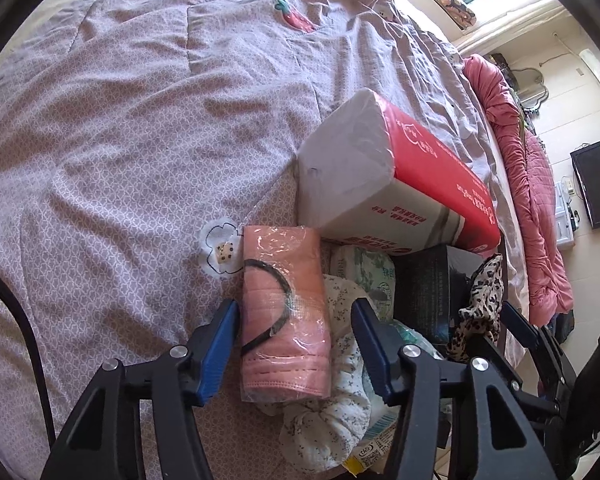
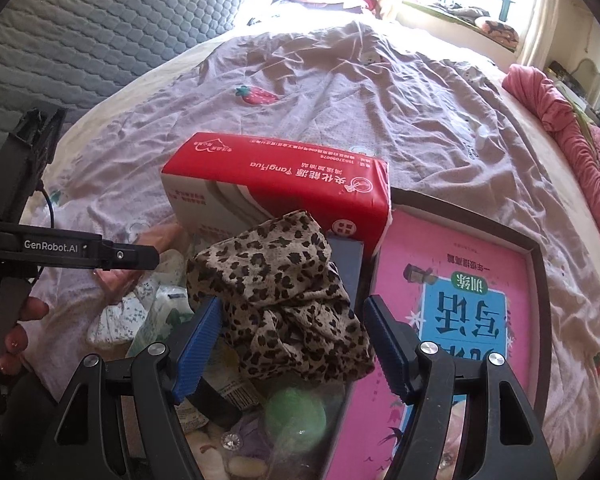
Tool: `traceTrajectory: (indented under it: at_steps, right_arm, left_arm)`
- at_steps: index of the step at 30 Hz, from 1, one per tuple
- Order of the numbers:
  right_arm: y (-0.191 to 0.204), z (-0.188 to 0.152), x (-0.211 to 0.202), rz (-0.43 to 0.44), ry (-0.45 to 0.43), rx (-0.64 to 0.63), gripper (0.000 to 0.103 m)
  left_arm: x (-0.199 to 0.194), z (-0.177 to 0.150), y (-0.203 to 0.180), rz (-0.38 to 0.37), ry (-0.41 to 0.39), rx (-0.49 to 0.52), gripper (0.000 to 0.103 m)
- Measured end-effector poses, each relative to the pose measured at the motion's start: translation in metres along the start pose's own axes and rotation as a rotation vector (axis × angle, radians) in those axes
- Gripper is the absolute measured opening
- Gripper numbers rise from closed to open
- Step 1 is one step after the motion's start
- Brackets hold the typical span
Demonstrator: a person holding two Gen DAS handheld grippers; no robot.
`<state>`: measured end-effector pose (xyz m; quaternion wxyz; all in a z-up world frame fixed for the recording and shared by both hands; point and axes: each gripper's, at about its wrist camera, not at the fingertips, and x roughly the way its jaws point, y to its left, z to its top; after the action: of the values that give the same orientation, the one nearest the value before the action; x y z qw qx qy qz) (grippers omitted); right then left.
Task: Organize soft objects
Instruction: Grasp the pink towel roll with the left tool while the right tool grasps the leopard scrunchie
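Blue ribbed pads of the left gripper (image 1: 296,348) stood spread wide, straddling a pink packet of face masks (image 1: 284,312) wrapped in clear film, with daylight showing between each pad and the packet; pinched nothing. Just beneath and to the right of that packet, lay a white floral cloth bundle (image 1: 340,412), partly under the right pad. Further ahead and to the right, leaned a red-and-white tissue pack (image 1: 384,176), one end propped on a black box (image 1: 428,284). Off to the far right, beside the other tool, hung a leopard-print scarf (image 1: 480,304). Ahead on the left, showed a flower patch on the lilac bedsheet (image 1: 140,120).

Blue pads of the right gripper (image 2: 292,344) likewise stood spread apart, flanking the leopard-print scarf (image 2: 280,292), which lay heaped between them; left pad close against the fabric, right pad clear of it, contact not certain. Below the scarf, nearest the camera, sat a green ball (image 2: 296,412) among small items. To the right, lay a pink book (image 2: 456,320) inside a dark-rimmed tray (image 2: 540,264). Straight ahead past the scarf, rested the tissue pack (image 2: 276,188). Beyond, stretched the bedsheet (image 2: 380,100) with a strawberry motif.
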<state>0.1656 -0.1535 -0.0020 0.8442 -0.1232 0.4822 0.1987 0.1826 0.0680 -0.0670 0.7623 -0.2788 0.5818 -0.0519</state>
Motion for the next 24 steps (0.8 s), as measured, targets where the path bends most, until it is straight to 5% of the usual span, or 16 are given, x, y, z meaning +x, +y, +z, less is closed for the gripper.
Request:
traceTrajectory:
  at_steps: [9,15,19,24]
  right_arm:
    - [0.003,-0.002,0.011,-0.016,0.008,0.014,0.074]
    - [0.001,-0.006,0.006,-0.058,-0.009,0.023,0.055]
    - [-0.004,-0.008,0.001,-0.054,-0.019,0.041,0.034]
    - [-0.016,-0.012,-0.005,-0.022,-0.023,0.088,0.024]
  left_arm:
    - [0.006,-0.001,0.003,-0.029,0.020,-0.014,0.051]
    - [0.008,-0.003,0.001,-0.018,0.037,0.008,0.042]
    - [0.007,-0.006,0.003,-0.024,0.035,0.018,0.041]
    - [0.001,-0.010,0.010,-0.050,0.025,0.000,0.039]
